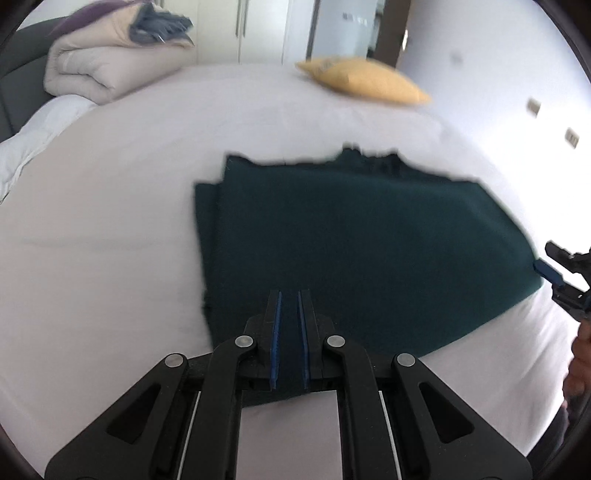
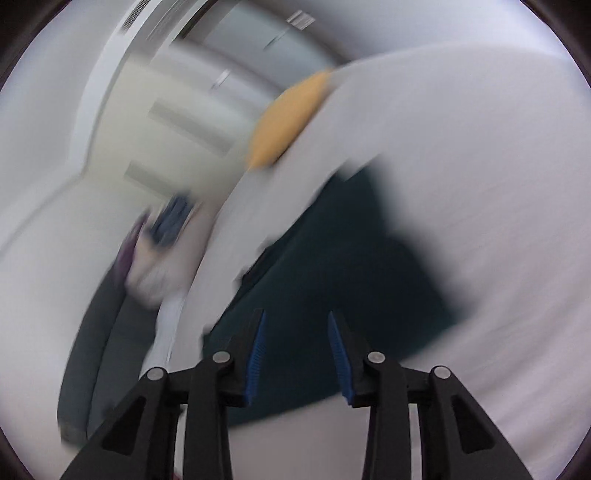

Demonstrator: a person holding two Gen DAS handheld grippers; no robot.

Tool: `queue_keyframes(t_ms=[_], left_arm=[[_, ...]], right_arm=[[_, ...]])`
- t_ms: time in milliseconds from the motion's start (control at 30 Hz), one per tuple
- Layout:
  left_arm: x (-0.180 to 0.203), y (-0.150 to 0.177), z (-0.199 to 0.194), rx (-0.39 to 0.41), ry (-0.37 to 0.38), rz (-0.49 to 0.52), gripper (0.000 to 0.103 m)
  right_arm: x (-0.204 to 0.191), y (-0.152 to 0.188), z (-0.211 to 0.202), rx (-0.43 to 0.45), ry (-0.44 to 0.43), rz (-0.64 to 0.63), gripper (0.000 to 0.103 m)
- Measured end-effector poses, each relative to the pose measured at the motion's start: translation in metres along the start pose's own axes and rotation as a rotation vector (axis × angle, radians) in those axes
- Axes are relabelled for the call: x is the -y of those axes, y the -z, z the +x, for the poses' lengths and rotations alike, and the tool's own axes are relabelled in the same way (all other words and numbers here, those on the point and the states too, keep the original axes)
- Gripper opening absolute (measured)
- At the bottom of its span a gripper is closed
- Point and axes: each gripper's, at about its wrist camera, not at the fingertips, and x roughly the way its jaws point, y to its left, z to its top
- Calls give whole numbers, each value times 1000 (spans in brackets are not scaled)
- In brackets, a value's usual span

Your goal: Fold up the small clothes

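dark green cloth (image 1: 354, 236) is lying flat on the white bed (image 1: 110, 229), folded over, with its layered edges showing on one side. it is lying right under and in front of the left claw (image 1: 290, 295). the left claw is pointing down at it with its two blue pads (image 1: 275, 332) almost together, and only a thin gap is showing between them. i cannot tell if any cloth is pinched in there.

the right claw (image 2: 296, 315) is hanging over the near corner of the same cloth. its pads are standing apart and nothing is sitting between them. that view is very blurry. in the left view the right claw is poking in at the far right edge, just beside the cloth's corner.

far past both claws a yellow pillow (image 1: 365, 81) is resting on the bed. off to the left of the left claw, a rolled beige blanket (image 1: 110, 66) is sitting with dark clothes (image 1: 162, 26) on top.
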Motion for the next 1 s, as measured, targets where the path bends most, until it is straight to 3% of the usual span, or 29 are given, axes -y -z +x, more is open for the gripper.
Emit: queue_keyframes(t_ms=[100,167,267,367,567,700,800,1000], left_arm=[[3,6,38,-123,-29,-4,8],[9,8,46,-99,-28,7,8],[9,8,46,-95,-22,10,8],[8,7,46,-94,-8,3,8],[4,13,43,-82,-1,-2,8],[2,17,39,-78,-3,2,8],[2,17,39,-76,1,-1,8],[-1,17,31,-70,6,-13,8]], right_arm=[[-33,22,54,-122,-22,-76,40],[-43,33,85,-205,-12,-106,43],[-31,40,94,-237,53,-101,43],[-6,34,90,-206,30,-23,37],[33,17,26,-36,153,72,38],[35,11,-23,98,256,94,55],[23,17,-33,103,245,66,58],[-17,36,-8,43,202,-17,58]])
